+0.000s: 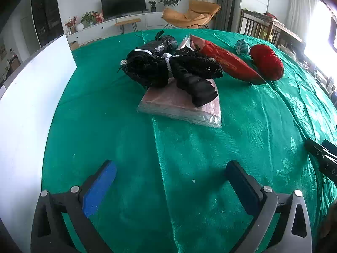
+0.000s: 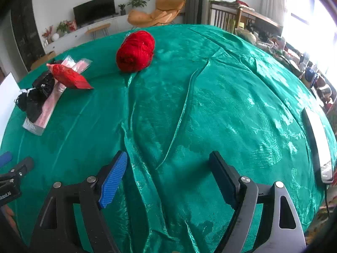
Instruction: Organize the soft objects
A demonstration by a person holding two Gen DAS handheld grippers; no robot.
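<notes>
Green shiny cloth covers the whole bench, creased in long ridges, so anything soft laid on it sits a little unevenly.

In the left wrist view, a white board stands along the left edge of the frame. At centre, above the middle, a flat pink packet lies on the cloth with a black bundle heaped on top of it, tied round with a white cord; the pile looks like a gathering spot for the soft things. Just right of it a red pouch leans against the bundle, then a small teal ball and a red yarn ball lie close together at upper right. At the bottom of the frame the left tool has its jaws spread wide with only cloth between them, well short of the pile. No earlier view shows why it is empty.

In the right wrist view, the same pile sits at the left edge, the yarn ball at upper centre-left, apart from the pile. The right tool at bottom centre is likewise spread open and empty over bare cloth. A white device lies at the right edge. Judging by the layout, the yarn ball is likely the next thing to join the pile.
</notes>
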